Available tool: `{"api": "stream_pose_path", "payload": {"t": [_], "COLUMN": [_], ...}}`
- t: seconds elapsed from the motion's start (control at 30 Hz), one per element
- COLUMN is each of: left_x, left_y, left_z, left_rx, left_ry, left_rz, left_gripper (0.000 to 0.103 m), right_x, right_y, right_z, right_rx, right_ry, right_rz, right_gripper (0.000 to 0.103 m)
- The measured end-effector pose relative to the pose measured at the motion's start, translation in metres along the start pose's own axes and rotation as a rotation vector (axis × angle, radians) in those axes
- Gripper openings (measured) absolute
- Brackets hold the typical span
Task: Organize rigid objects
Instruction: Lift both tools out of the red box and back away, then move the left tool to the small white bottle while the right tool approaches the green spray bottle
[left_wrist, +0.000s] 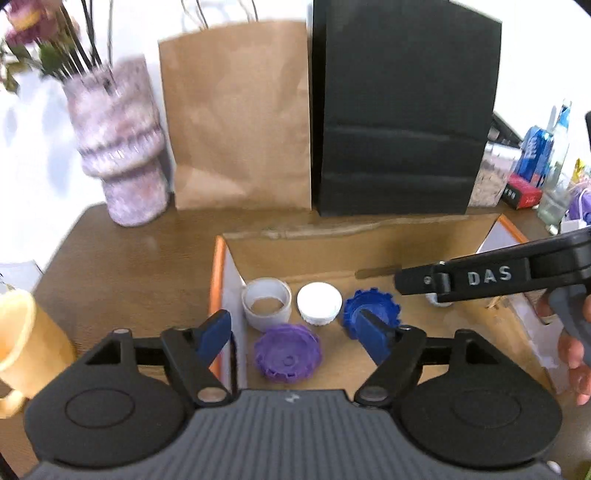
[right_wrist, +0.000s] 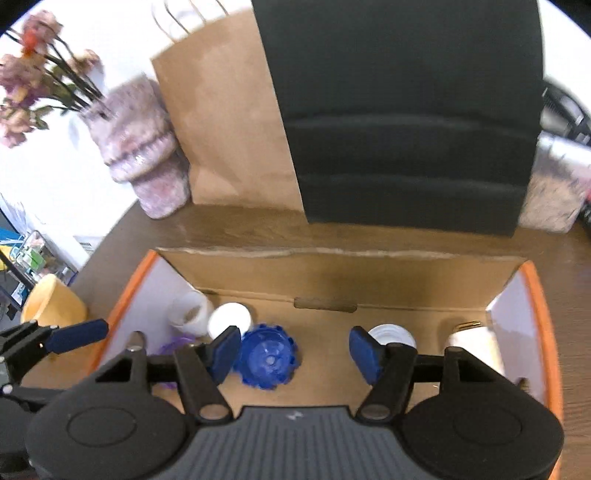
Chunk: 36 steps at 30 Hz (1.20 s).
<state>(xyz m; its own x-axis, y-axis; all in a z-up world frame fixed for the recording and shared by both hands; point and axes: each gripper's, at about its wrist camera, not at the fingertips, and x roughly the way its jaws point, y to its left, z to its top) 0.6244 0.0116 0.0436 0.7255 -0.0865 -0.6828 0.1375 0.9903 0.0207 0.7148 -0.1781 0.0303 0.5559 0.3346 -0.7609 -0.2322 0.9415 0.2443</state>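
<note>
Left claw (left_wrist: 295, 334) and right claw (right_wrist: 293, 349), marked "DAS", both gape empty above bottle caps in a cardboard box (left_wrist: 376, 242) on a brown wooden worktop (left_wrist: 133, 258).

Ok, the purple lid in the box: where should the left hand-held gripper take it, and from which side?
Probably from above, across the rim. The purple lid lies flat on the floor of the cardboard box, so only its ridged outer edge offers grip. The open left hand-held gripper already hangs over it. Keep one finger clear of the white ring close behind.
</note>
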Motion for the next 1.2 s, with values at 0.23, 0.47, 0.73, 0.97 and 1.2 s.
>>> {"api": "stream_pose_path", "payload": {"t": [0.23,0.47,0.73,0.97,1.2], "left_x": [-0.093,-0.183,-0.241,-0.254,-0.266], "left_y": [-0.009,-0.031,-0.047,-0.052,-0.048], "left_z": [0.009,-0.018,-0.074,-0.100,-0.119], "left_rx": [-0.002,0.023,-0.014,-0.057,-0.065], "left_ry": [-0.100,-0.298,-0.583,-0.612,-0.614], "left_rz": [0.005,-0.019,-0.017,-0.017,0.000], "left_gripper": [0.083,0.092,0.101,0.101,0.101], "right_x": [-0.103,-0.192,-0.268,-0.284,-0.290], "right_y": [0.021,0.024,0.027,0.029,0.033], "right_z": [-0.009,-0.053,-0.148,-0.188,-0.208], "right_rx": [-0.088,-0.176,-0.217,-0.197,-0.189], "right_ry": [-0.114,-0.236,-0.678,-0.768,-0.769], "right_rz": [-0.070,-0.129,-0.113,-0.130,-0.133], "right_gripper": [0.074,0.087,0.096,0.097,0.097]}}
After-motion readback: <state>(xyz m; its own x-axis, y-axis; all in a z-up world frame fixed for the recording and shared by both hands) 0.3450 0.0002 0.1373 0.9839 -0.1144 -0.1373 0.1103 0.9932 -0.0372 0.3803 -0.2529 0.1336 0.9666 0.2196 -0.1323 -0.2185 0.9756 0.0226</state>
